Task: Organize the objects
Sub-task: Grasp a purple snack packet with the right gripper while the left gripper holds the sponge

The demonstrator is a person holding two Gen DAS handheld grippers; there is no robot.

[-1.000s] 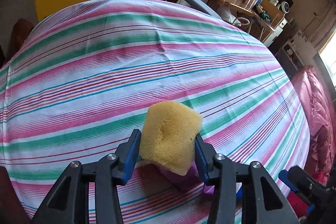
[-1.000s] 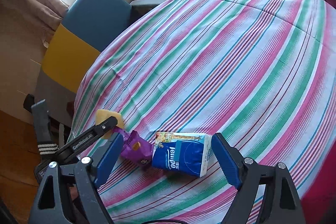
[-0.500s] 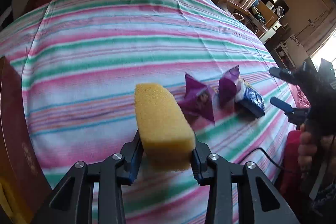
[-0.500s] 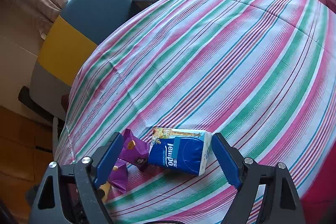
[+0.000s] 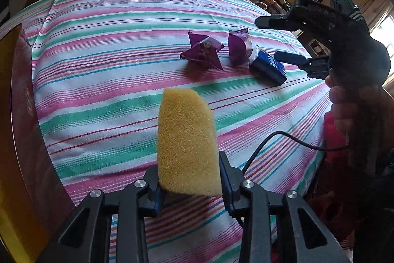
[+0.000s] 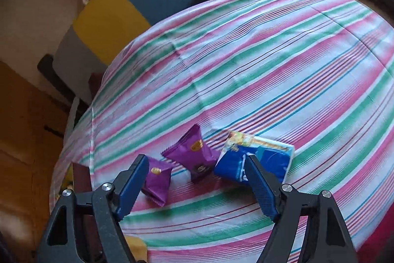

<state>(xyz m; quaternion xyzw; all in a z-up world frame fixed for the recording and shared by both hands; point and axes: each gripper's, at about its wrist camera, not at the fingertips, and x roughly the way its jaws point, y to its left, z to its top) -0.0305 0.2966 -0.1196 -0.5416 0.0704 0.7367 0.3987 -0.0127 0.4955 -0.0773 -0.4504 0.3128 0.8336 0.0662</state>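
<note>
The left gripper, closing, clamps a yellow foam sponge above the striped tablecloth, while two purple snack packets and a blue tissue pack at two o'clock await sorting, the right gripper narrowing empty above them.

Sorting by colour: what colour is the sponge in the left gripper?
Yellow sponge, clearest in the left wrist view.
</note>
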